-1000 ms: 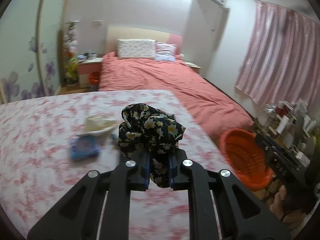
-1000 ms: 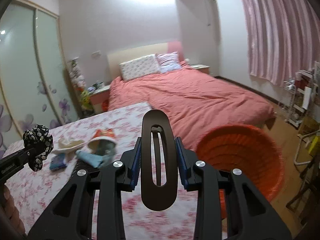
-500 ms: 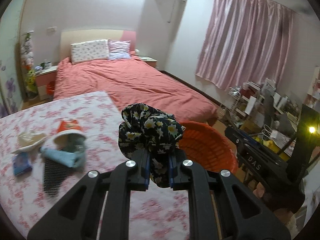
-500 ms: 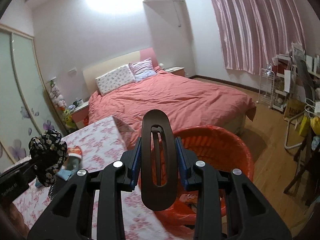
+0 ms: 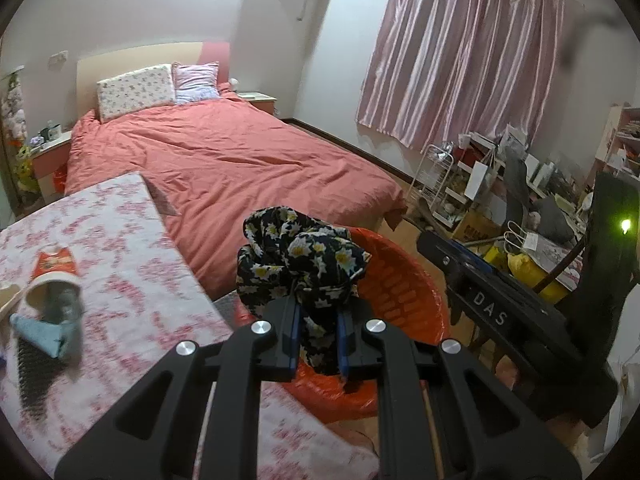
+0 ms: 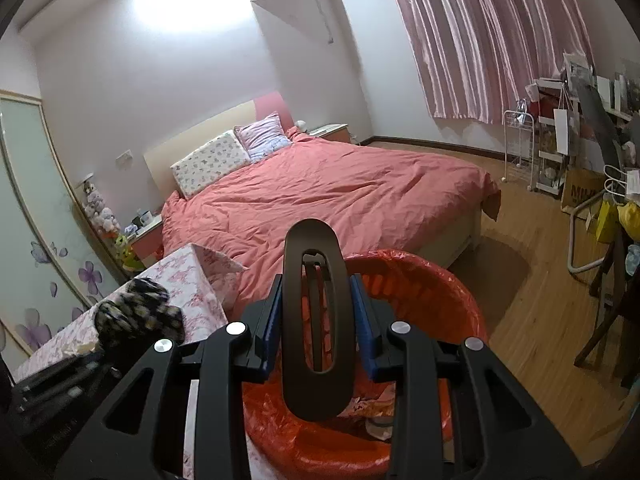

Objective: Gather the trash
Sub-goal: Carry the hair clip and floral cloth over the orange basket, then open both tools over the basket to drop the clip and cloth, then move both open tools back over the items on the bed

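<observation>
My left fingers clamp the floral scrunchie, my right fingers the dark hair clip, both above the orange bin. I should part them only once each piece hangs well inside its rim.

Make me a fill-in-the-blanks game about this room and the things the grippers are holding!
1. The left gripper is shut on a black cloth printed with ____.
2. The right gripper holds a long black ____ clip.
3. The bin under both is lined with an ____ bag.
4. The bed has ____ pillows.

Missing words: flowers; hair; orange; two
</observation>
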A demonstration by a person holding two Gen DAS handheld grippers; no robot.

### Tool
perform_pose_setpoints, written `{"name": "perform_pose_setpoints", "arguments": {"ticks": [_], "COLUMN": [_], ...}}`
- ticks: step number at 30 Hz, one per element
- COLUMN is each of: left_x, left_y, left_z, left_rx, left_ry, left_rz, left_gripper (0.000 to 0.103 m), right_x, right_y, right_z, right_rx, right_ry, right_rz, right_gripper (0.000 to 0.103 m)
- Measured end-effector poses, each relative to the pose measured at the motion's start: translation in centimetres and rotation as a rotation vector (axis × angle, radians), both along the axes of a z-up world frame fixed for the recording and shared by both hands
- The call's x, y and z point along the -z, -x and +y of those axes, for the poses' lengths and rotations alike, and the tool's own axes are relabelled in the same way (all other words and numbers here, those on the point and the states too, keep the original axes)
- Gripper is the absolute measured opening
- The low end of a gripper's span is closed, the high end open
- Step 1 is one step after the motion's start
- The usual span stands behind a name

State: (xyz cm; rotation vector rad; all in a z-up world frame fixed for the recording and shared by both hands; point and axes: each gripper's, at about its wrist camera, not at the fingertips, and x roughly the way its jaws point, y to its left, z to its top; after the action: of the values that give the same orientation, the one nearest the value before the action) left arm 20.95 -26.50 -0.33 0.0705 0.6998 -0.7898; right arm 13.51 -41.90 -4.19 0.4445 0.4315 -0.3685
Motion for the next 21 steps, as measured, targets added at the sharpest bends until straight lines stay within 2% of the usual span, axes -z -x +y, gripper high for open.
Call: {"name": "perform_pose_setpoints", "arguments": {"ticks": [4, 6, 8, 10, 14, 21], "left_x": [1.3, 2.1, 2.8, 3.4, 3.7, 3.6], "left_y": [-1.0, -1.8, -2.4, -2.9, -3.4, -2.7], "left_z": [-2.1, -2.8, -3.0, -2.7, -1.2, 3.2], "left_rx": [0.011, 0.001, -0.011, -0.023, -0.06, -0.144], "left_ry": [-0.028, -0.05, -0.072, -0.085, -0.107, -0.168], "left_rz": [0.02, 0.036, 0.053, 0.063, 0.065, 0.004], "left_gripper": [0.019, 0.032, 0.039, 0.041, 0.046, 0.056], "right_x": [0.4, 0.7, 1.1, 1.2, 1.3, 0.7], "right_y": [-0.2, -0.4, -0.4, -0.1, 0.6, 0.4], "right_z": [-1.6, -2.3, -2.7, -2.8, -2.8, -1.6], "right_rx": [0.006, 0.011, 0.023, 0.037, 0.053, 0.032], "right_ry": [-0.038, -0.061, -0.081, -0.085, -0.089, -0.061], "right_rz": [-0.002, 0.009, 0.018, 0.023, 0.038, 0.062], "right_gripper": [0.033, 0.036, 0.043, 0.049, 0.051, 0.056]}}
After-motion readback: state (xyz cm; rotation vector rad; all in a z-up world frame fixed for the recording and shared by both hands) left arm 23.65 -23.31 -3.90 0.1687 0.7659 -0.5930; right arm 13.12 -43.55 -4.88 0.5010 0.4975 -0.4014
